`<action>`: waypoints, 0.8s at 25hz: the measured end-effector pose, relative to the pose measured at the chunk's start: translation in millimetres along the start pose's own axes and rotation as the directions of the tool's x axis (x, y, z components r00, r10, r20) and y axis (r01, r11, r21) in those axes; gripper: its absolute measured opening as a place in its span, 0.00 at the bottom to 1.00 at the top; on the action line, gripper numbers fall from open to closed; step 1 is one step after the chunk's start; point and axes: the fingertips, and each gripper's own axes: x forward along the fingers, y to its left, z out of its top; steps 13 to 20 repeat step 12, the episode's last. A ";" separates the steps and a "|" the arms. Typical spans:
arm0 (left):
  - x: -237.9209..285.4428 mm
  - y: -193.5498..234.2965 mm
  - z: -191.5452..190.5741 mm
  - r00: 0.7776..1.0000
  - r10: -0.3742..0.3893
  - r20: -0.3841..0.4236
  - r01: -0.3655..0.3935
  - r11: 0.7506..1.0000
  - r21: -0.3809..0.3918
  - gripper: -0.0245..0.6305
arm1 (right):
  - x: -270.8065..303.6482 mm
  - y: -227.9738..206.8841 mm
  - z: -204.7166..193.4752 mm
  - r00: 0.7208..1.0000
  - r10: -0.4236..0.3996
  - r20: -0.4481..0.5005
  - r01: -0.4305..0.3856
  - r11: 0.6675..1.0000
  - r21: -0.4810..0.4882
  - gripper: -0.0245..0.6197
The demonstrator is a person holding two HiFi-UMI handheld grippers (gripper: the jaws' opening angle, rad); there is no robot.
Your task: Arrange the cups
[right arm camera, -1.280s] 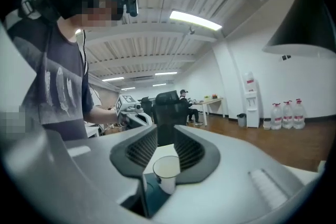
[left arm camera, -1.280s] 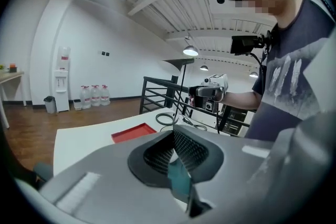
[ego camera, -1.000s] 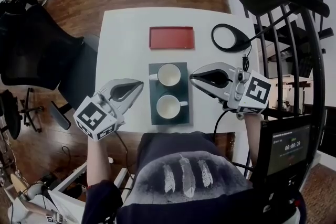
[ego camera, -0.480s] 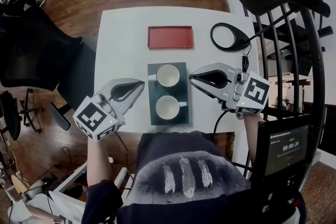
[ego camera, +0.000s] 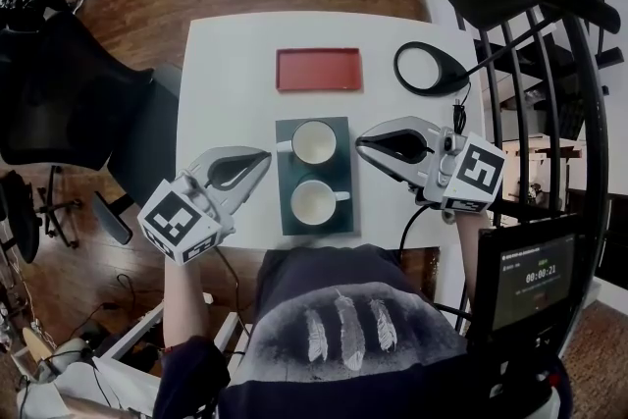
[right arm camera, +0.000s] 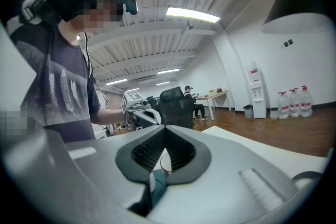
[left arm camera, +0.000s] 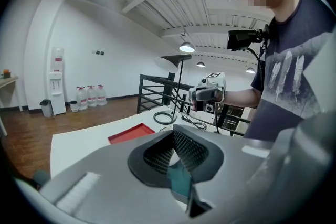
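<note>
Left tool [ego camera: 265, 157] closed, empty, left of green tray [ego camera: 334, 224] | right tool [ego camera: 359, 143] closed, empty, right of tray | risk: approaching without parting jaws could knock near mug [ego camera: 315, 200] into far mug [ego camera: 314, 140].

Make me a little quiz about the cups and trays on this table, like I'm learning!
1. How many white cups stand on the dark green tray?
2. True or false: the left gripper is holding a cup.
3. Pick one: the red tray is (a) empty, (b) full of cups, (c) under a gripper.

Key: 1. Two. 2. False, its jaws are shut on nothing. 3. a.
</note>
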 end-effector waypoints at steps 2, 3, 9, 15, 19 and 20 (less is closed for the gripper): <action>0.1 0.3 -1.2 1.000 0.001 -0.006 -0.001 1.000 0.001 0.06 | -0.3 -1.1 0.9 1.000 -0.002 0.003 0.002 1.000 -0.002 0.04; 0.1 0.4 -1.5 1.000 0.002 -0.007 -0.002 1.000 0.001 0.06 | -0.4 -1.7 1.4 1.000 -0.004 0.005 0.004 1.000 -0.002 0.04; 1.0 1.5 -0.8 1.000 -0.002 0.006 0.002 1.000 -0.007 0.06 | -2.0 -4.5 0.8 1.000 -0.014 0.013 0.014 1.000 0.001 0.04; 2.8 1.7 -1.6 1.000 -0.003 0.003 0.003 1.000 -0.006 0.06 | -3.8 -7.1 0.1 1.000 -0.021 0.015 0.021 1.000 0.001 0.05; 2.8 1.7 -1.6 1.000 -0.003 0.003 0.003 1.000 -0.006 0.06 | -3.8 -7.1 0.1 1.000 -0.021 0.015 0.021 1.000 0.001 0.05; 2.8 1.7 -1.6 1.000 -0.003 0.003 0.003 1.000 -0.006 0.06 | -3.8 -7.1 0.1 1.000 -0.021 0.015 0.021 1.000 0.001 0.05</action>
